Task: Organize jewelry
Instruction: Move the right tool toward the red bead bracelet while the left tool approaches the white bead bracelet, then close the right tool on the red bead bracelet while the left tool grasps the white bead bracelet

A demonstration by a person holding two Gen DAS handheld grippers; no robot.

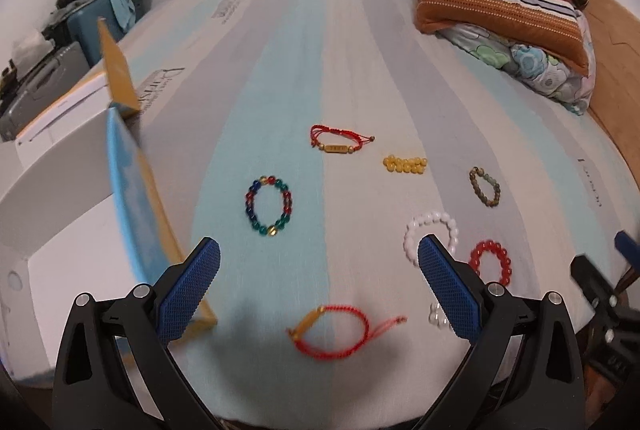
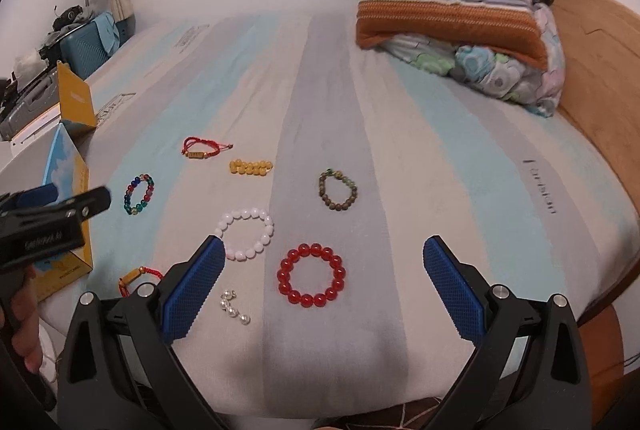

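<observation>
Blue-padded fingers (image 1: 200,282) of the left gripper (image 1: 319,284) stand wide apart and hold nothing, hovering low over the near edge of the striped bed (image 1: 280,70). A red cord bracelet (image 1: 332,330) lies between them on the sheet. At the left fingertip stands a yellow and blue box (image 1: 136,206). The right gripper (image 2: 325,282) hovers likewise, level and pointing to the far side, fingers spread and empty, with a red bead bracelet (image 2: 311,274) lying between them. A white bead bracelet (image 2: 246,234) touches the sheet just beyond its left finger. Farther off lie a multicoloured bracelet (image 2: 139,194), a yellow bead strand (image 2: 250,167) and a brown bead bracelet (image 2: 338,190).
</observation>
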